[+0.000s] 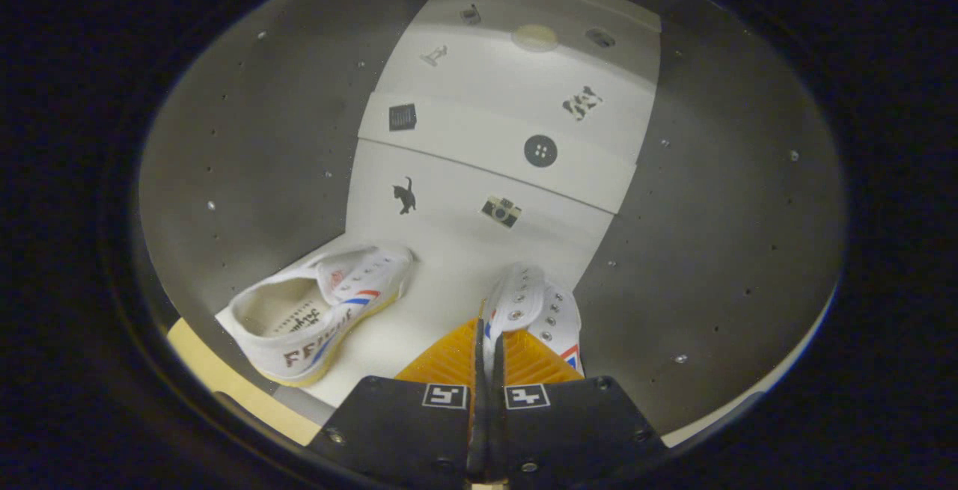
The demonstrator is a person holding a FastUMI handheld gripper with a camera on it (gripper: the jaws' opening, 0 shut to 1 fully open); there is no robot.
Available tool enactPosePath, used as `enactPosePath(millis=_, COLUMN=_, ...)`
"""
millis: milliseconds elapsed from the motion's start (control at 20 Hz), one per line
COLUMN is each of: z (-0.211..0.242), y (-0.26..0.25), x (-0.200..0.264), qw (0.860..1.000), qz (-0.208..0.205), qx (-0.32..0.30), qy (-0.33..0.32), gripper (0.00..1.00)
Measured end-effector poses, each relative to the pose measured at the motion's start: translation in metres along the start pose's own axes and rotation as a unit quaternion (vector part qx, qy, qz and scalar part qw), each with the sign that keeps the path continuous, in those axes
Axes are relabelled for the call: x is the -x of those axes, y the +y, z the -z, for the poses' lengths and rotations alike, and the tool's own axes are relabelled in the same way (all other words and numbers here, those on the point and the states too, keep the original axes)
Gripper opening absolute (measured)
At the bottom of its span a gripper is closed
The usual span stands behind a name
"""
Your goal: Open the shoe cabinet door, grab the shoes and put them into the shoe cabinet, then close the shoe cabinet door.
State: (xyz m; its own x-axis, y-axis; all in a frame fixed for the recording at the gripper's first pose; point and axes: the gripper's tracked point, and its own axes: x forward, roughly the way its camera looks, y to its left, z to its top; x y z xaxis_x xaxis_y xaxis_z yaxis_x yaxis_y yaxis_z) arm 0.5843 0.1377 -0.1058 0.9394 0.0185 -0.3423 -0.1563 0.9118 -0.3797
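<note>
I am looking into the shoe cabinet [441, 265], which has a white floor and white back panels. My gripper [490, 329] is shut on the thin upper edge of a white sneaker [535, 303] with red and blue stripes. That sneaker's toe points toward the back panels, and it hangs at or just above the floor. The matching sneaker [322, 314] lies to the left of my fingers on the white floor, tilted on its side, its opening facing me and its toe toward the back.
Grey side walls with rows of small holes, left [247, 153] and right [733, 198], close in the space. The stepped white back panels [509, 138] carry small stickers. A pale wooden edge [217, 378] runs below the left sneaker.
</note>
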Motion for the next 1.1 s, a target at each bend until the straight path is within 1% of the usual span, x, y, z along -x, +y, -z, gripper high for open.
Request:
enactPosePath(millis=100, z=0.004, y=0.005, x=-0.011, qw=1.000, qz=-0.008, qx=0.001, qy=0.001, gripper=0.07)
enactPosePath(millis=150, z=0.005, y=0.007, x=-0.014, qw=1.000, qz=-0.011, qx=-0.001, qy=0.001, gripper=0.10)
enactPosePath(millis=300, z=0.003, y=0.007, x=-0.014, qw=1.000, qz=-0.003, qx=-0.004, qy=-0.003, gripper=0.16)
enactPosePath(millis=350, z=0.005, y=0.007, x=-0.011, qw=1.000, qz=-0.001, qx=-0.005, qy=-0.001, gripper=0.25)
enactPosePath(millis=450, z=-0.003, y=0.003, x=0.001, qw=1.000, qz=0.012, qx=-0.008, qy=-0.023, gripper=0.42)
enactPosePath(millis=600, z=-0.017, y=0.006, x=0.039, qw=0.998, qz=0.012, qx=-0.009, qy=-0.061, gripper=0.67)
enactPosePath(millis=650, z=-0.019, y=0.007, x=0.054, qw=0.997, qz=0.011, qx=-0.008, qy=-0.071, gripper=0.68)
enactPosePath(millis=750, z=-0.023, y=0.014, x=0.084, qw=0.996, qz=0.009, qx=-0.004, qy=-0.090, gripper=0.78)
enactPosePath(millis=850, z=-0.023, y=0.030, x=0.120, qw=0.995, qz=-0.011, qx=-0.002, qy=-0.102, gripper=0.88)
enactPosePath(millis=950, z=-0.025, y=0.040, x=0.159, qw=0.993, qz=-0.020, qx=-0.013, qy=-0.113, gripper=0.98)
enactPosePath(millis=1000, z=-0.026, y=0.046, x=0.181, qw=0.992, qz=-0.025, qx=-0.018, qy=-0.120, gripper=1.00)
enactPosePath(millis=1100, z=-0.032, y=0.059, x=0.227, qw=0.989, qz=-0.034, qx=-0.023, qy=-0.140, gripper=1.00)
